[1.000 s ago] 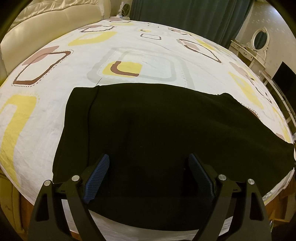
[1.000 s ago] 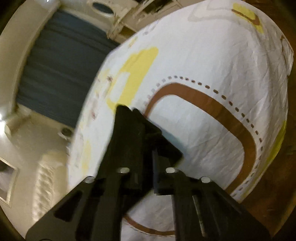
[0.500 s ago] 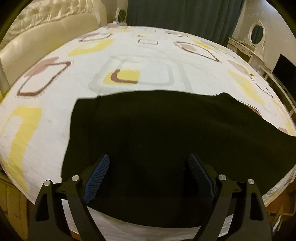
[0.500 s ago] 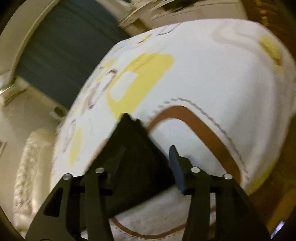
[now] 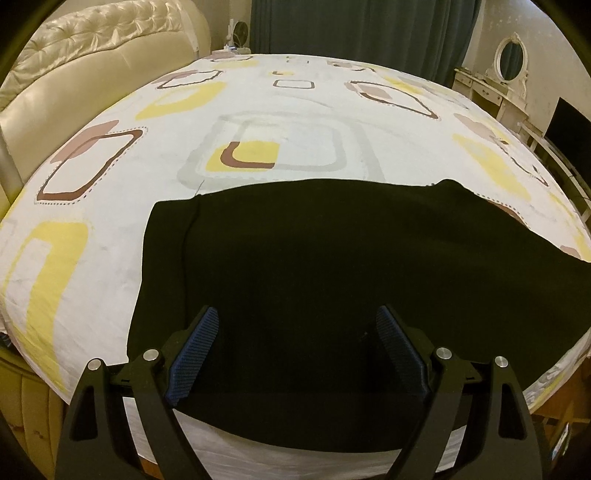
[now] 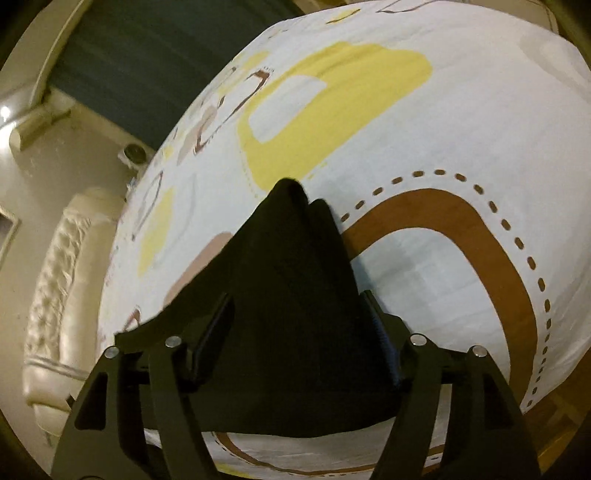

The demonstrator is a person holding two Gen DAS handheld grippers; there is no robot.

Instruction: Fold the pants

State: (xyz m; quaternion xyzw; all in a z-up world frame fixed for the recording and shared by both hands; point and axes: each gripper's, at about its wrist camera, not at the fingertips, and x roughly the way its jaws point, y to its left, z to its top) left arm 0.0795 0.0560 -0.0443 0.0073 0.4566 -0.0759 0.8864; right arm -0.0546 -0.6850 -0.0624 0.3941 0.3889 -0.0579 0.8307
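Pants (image 5: 314,280): black, flat, lower centre on bed (image 5: 295,122).
Left gripper (image 5: 295,354): spread, empty.
Right gripper (image 6: 295,339): spread, straddling hem; pinch both layers squarely.

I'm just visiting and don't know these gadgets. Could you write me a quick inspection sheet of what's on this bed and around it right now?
Surface: bed sheet, white with yellow, brown and grey shapes, fairly smooth.
Job's things: black pants spread flat along the near edge of the bed; in the right wrist view one end rises into a peak.
Clutter: nothing seen on the sheet.
Grippers: left gripper open, above the pants, holding nothing; right gripper open, the raised cloth between its fingers.
Cables: nothing seen.
Surroundings: cream tufted headboard, dark teal curtain, white dressing table with oval mirror, dark screen at the far right.
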